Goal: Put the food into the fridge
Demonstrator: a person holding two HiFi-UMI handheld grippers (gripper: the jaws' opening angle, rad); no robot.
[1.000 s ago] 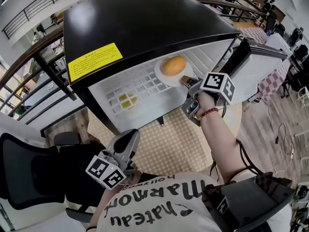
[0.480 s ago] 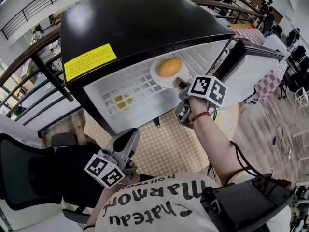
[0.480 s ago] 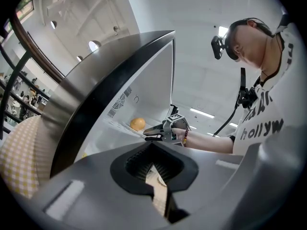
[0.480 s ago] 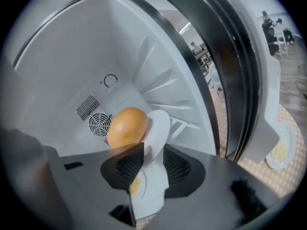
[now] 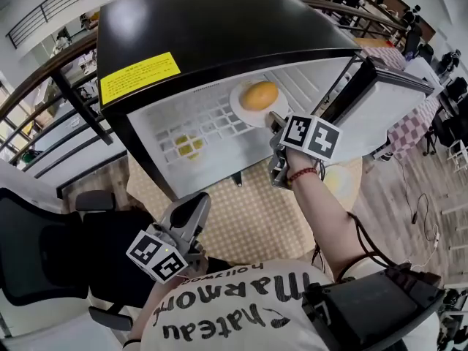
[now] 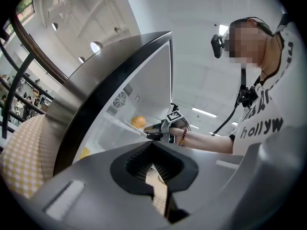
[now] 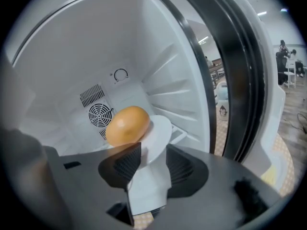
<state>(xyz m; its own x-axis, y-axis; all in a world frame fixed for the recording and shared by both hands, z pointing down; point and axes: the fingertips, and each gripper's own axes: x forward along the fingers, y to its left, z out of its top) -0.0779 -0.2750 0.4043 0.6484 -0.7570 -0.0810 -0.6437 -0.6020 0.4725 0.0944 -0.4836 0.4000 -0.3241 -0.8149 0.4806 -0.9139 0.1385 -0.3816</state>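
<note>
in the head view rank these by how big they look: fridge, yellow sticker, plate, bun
1. fridge, by far the largest
2. yellow sticker and plate: they look about alike, so I won't rank them
3. bun, the smallest, sitting on the plate

Right gripper (image 7: pixel 151 158) has released its clamp on the plate (image 7: pixel 157 137). A second ago the jaws were nearly closed on the rim; now they are opening, with the rim between the pads but no longer pinched. Gripper and plate have also shifted slightly left along the shelf (image 5: pixel 206 126).
</note>
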